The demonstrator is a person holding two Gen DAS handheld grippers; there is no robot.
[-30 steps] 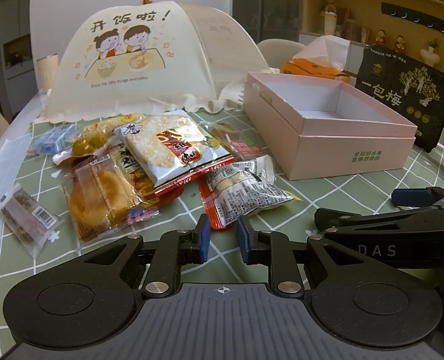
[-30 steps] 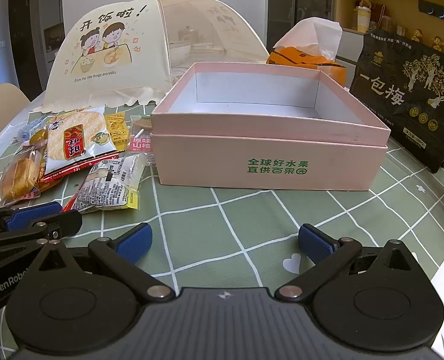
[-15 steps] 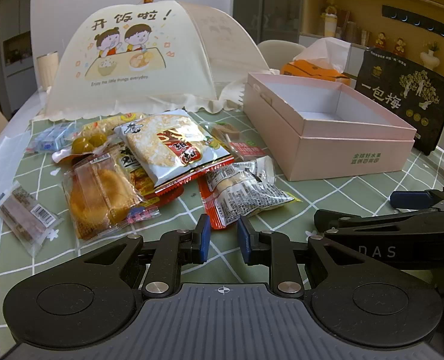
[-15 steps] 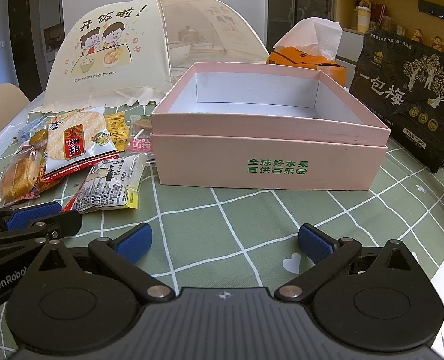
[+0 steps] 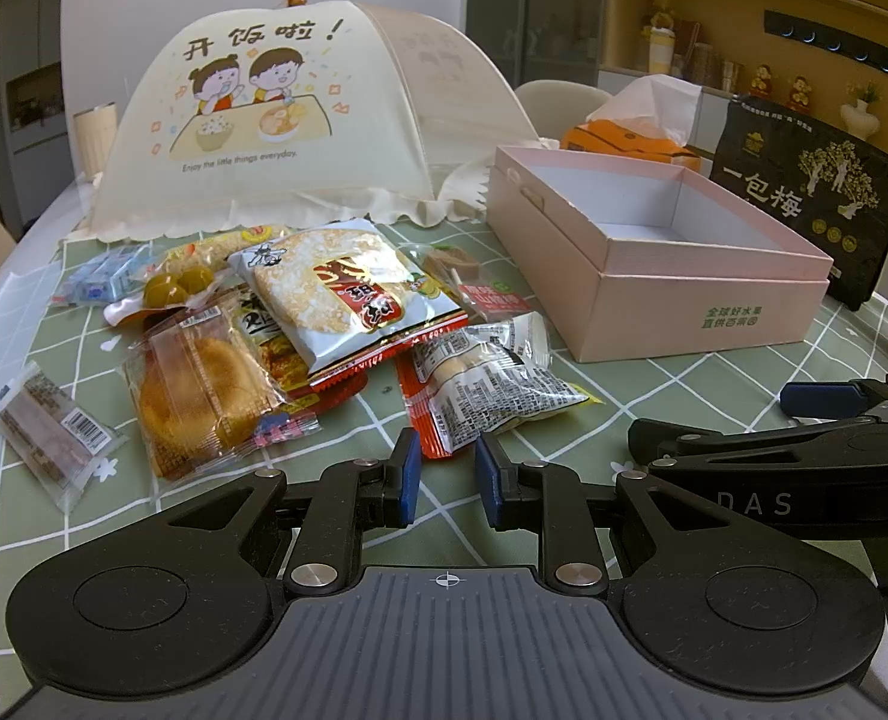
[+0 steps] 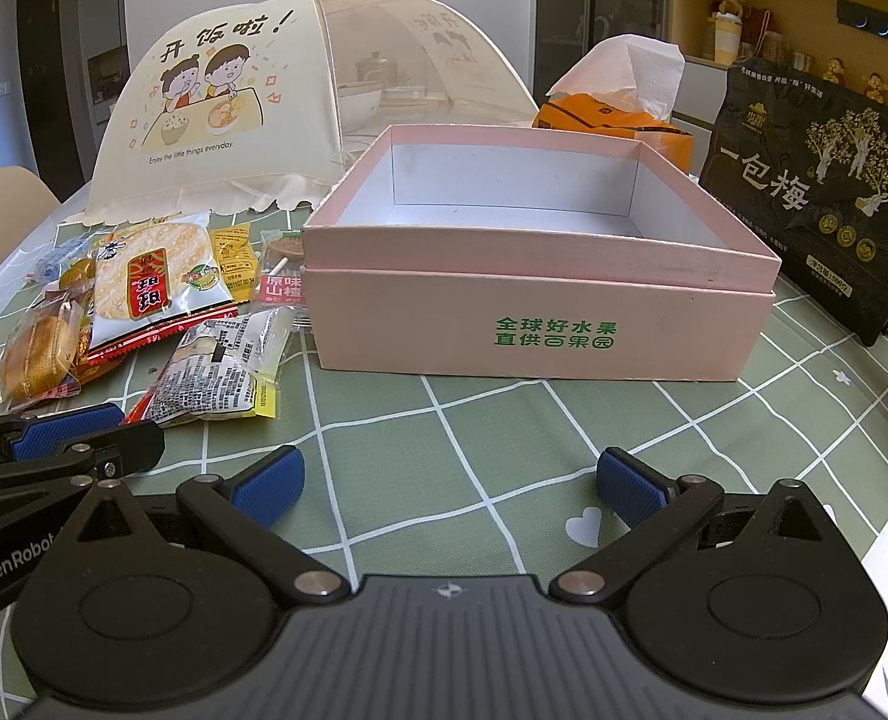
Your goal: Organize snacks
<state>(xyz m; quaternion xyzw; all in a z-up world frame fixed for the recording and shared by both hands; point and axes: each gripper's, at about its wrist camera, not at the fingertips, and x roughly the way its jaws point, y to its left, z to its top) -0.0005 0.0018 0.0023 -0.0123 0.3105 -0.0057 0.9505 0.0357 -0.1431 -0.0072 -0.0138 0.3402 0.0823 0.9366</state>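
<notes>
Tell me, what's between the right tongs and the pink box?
Nothing but bare green checked tablecloth lies between the right tongs and the pink box, as the right wrist view shows.

Colours on the table
Pink box (image 6: 540,324), green lettering; sage tablecloth (image 6: 504,438), white grid; black bag (image 6: 816,192), gold trees; blue gripper pads (image 6: 267,483).

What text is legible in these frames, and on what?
"开饭啦!" and "Enjoy the little things everyday.": food cover
"全球好水果 直供百果园": pink box
"一包梅": black bag
"原味山楂": red-label snack packet
"GenRobot", cut off at the frame edge: left gripper
"DAS", partly hidden: right gripper
Rice cracker pack logo, barcodes, ingredient print: too small or stylised to read.
</notes>
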